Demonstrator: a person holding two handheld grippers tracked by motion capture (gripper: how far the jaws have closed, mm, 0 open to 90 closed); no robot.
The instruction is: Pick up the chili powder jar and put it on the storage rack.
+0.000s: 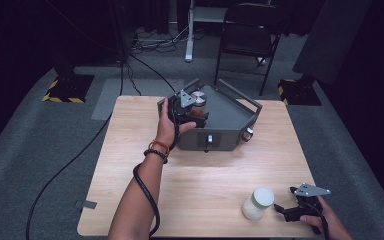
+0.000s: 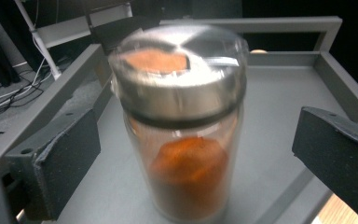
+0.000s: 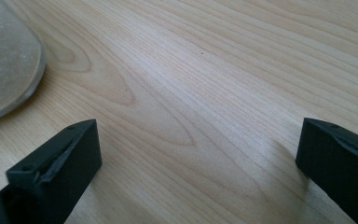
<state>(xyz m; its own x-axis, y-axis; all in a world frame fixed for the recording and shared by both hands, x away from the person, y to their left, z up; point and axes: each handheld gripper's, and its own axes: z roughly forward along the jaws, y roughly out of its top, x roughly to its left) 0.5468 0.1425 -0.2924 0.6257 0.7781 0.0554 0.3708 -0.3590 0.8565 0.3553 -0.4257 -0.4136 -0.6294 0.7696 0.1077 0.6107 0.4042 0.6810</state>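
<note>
My left claw is spread wide around the spice jar, pads clear of the glass on both sides. The jar stands upright in the grey tray at the far edge of the surface, orange powder inside, steel lid on top. My right claw rests low at the near right corner, jaws apart on nothing, just beside a white-lidded jar.

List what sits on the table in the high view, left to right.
Left gripper → glass jar of orange powder with a metal lid in the grey metal tray → white-lidded jar of pale powder → right gripper.
</note>
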